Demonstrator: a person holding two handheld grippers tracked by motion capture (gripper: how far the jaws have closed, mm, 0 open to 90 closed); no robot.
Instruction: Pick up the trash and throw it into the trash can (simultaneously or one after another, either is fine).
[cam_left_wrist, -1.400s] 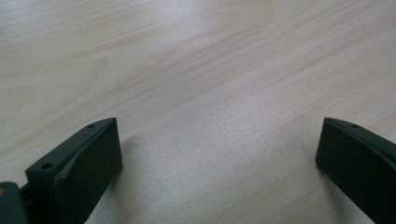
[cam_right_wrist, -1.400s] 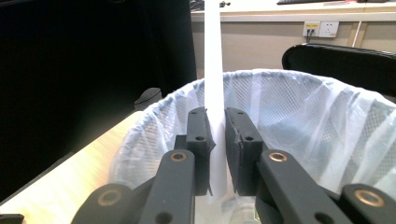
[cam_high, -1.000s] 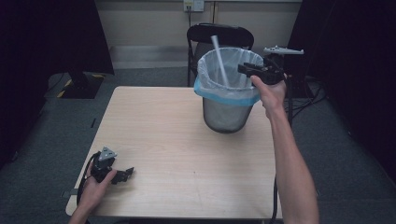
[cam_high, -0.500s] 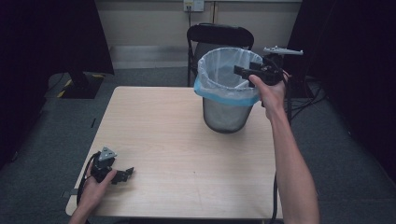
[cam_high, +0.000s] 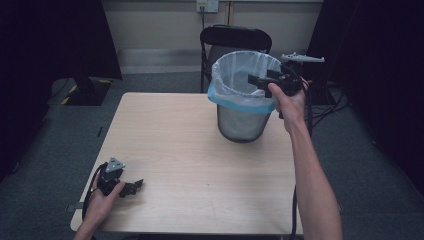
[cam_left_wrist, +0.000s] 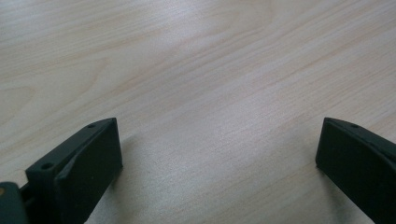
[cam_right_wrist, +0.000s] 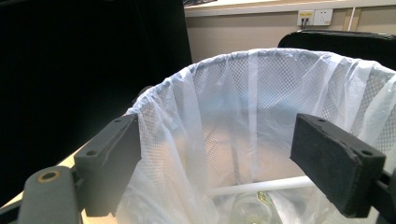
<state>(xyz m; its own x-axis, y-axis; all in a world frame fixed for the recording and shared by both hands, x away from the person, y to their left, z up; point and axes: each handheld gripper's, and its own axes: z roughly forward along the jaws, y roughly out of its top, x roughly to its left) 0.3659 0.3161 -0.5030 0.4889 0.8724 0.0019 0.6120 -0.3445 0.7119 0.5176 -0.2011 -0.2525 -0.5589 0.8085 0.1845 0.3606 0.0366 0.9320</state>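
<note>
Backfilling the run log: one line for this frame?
right tongs: open, over lined mesh bin | left tongs: open, empty, resting on table | white stick in bin

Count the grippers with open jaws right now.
2. The left gripper rests on the table near its front left corner, jaws wide apart. The right gripper is held over the bin, jaws apart, holding nothing.

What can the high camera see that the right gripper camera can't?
High view alone: the whole table, the left gripper resting on it, both forearms, and the bin's mesh outside. Right gripper view alone: the inside of the bin, with a white stick lying low across it, and a wall socket. Both share the liner, the chair and the right gripper, jaws open over the bin.
</note>
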